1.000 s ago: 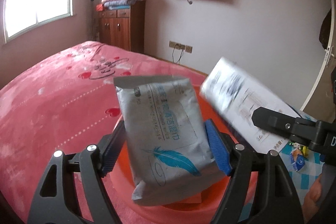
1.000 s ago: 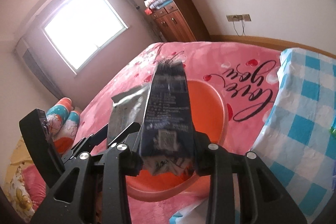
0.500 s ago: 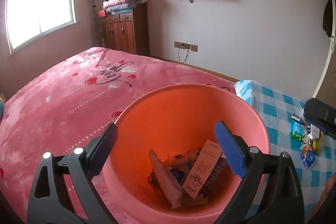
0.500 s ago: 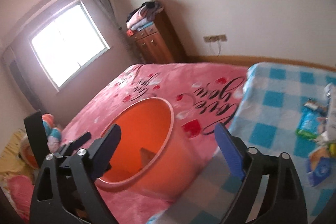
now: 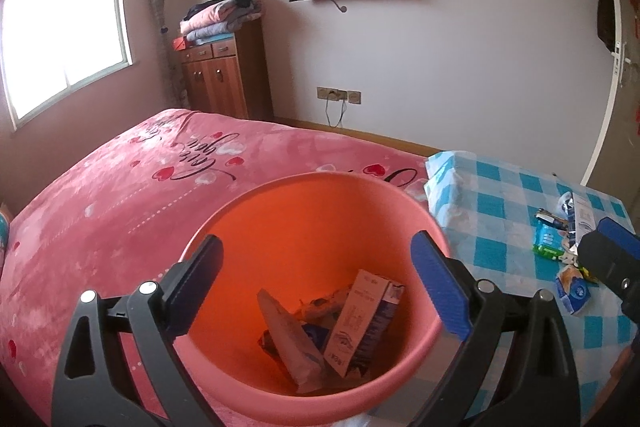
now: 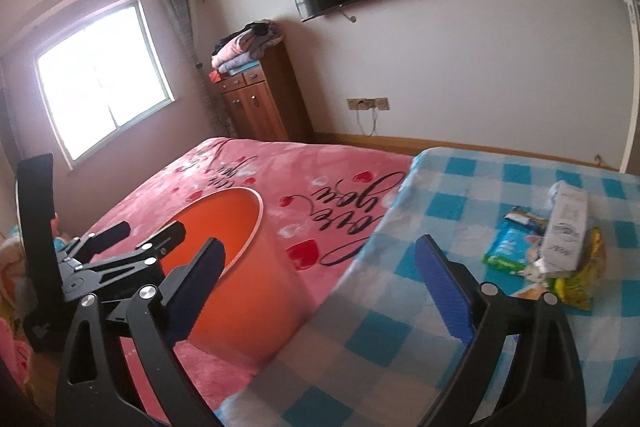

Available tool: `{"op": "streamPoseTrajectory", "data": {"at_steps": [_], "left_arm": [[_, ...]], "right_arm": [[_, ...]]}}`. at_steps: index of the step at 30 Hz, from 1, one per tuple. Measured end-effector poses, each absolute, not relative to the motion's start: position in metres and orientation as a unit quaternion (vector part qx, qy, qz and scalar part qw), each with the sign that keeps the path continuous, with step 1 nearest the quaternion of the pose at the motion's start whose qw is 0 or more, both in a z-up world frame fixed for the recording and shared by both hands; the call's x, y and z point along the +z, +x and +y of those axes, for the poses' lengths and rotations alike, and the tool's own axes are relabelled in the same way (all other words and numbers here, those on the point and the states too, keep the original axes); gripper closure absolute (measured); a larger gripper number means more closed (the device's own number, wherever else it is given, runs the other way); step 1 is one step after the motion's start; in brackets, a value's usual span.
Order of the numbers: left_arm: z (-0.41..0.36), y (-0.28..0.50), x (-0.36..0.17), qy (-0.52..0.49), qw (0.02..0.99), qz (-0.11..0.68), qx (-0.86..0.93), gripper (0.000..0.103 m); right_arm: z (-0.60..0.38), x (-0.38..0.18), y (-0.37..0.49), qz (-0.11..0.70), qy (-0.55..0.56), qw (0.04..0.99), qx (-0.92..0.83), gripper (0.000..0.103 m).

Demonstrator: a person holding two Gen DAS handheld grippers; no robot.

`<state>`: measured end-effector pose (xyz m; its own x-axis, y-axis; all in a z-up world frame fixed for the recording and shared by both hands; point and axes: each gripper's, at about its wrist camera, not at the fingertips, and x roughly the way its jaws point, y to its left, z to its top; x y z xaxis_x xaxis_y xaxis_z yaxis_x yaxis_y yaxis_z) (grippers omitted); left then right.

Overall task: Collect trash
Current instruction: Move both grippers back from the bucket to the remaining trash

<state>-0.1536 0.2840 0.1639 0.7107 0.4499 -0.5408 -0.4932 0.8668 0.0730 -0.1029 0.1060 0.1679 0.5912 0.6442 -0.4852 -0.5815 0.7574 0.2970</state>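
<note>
Now both packets we held a second ago lie in the orange basin [image 5: 320,211] on the bed [image 5: 120,195]; our left gripper [image 5: 316,283] and right gripper [image 6: 320,287] hang with jaws apart and empty, the right turned toward the remaining wrappers [image 6: 548,251] on the checked table [image 6: 460,195].

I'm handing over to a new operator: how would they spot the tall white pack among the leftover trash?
Find the blue-checked cloth beside the pink bed. A small heap of wrappers sits on its right side. The white pack lies on top, long, pale and printed with grey, above a blue-green packet and a yellow bag.
</note>
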Motion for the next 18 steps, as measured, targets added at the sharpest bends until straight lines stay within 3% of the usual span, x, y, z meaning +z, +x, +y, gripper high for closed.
{"op": "streamPoseTrajectory", "data": {"at_steps": [18], "left_arm": [[0.228,-0.137,0.168,-0.001,0.932,0.287,0.223,0.008]], "right_arm": [[0.042,0.15,-0.104,0.282,0.065,0.912,0.292,0.009]]}}
